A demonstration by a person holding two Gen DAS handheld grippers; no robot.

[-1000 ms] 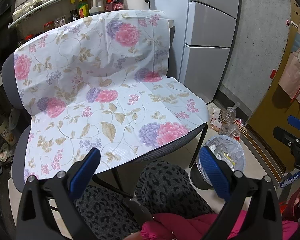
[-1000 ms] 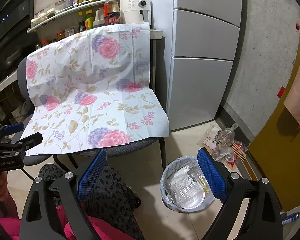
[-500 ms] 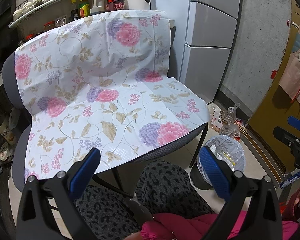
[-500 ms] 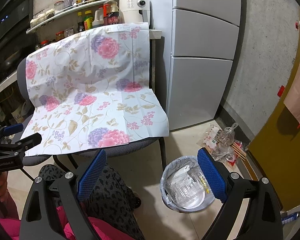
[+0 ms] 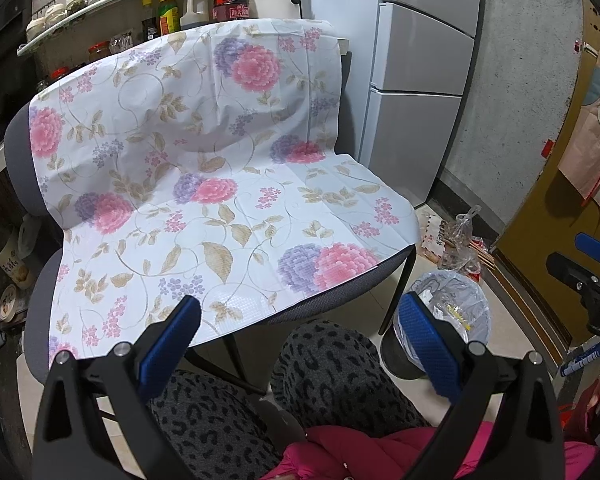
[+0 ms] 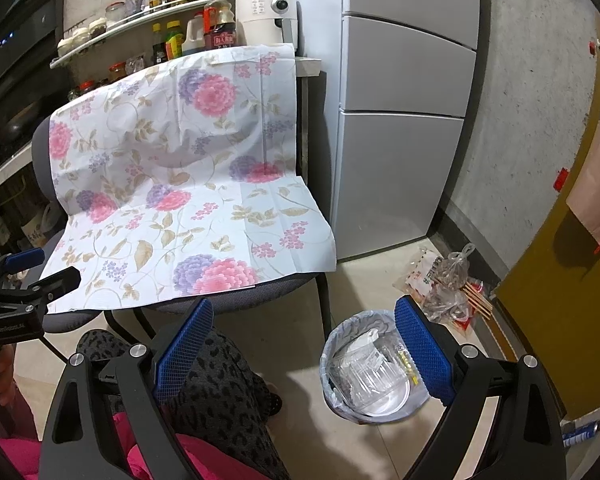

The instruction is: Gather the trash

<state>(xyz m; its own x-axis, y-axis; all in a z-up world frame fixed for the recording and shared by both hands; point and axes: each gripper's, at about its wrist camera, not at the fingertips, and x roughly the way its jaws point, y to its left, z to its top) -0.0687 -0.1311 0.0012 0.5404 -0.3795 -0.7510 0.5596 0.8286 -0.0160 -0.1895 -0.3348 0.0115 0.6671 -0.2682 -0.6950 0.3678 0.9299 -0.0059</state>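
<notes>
The tall grey refrigerator [image 6: 404,120] fills the back right, and beside it stands my chair [image 5: 340,300] draped in a floral cloth [image 5: 204,184] that covers backrest and seat, its front edge hanging just over the seat rim. Behind the chair a shelf of bottles and jars [image 6: 172,36] and a white appliance [image 6: 266,18] crowd the wall.

The trash bin [image 6: 374,368] is small and round, lined with a pale grey bag whose rim folds over the edge. Inside I see clear plastic packaging, crumpled white paper and a thin yellow item. It sits on the tiled floor [image 6: 364,280] just right of the chair's front leg, with bare tile open between it and the refrigerator. Near the wall behind it lies a loose heap of plastic bags and wooden sticks [image 6: 448,284], close to the yellow door [image 6: 560,280].

My right gripper [image 6: 300,344] is spread wide with nothing between its blue pads [image 6: 418,352]; the bin lies below, partly behind the right pad. My left gripper [image 5: 296,340] is equally wide and empty, hovering above my patterned knees [image 5: 328,364], with the bin off behind its right pad. Each gripper shows at the edge of the other's view.
</notes>
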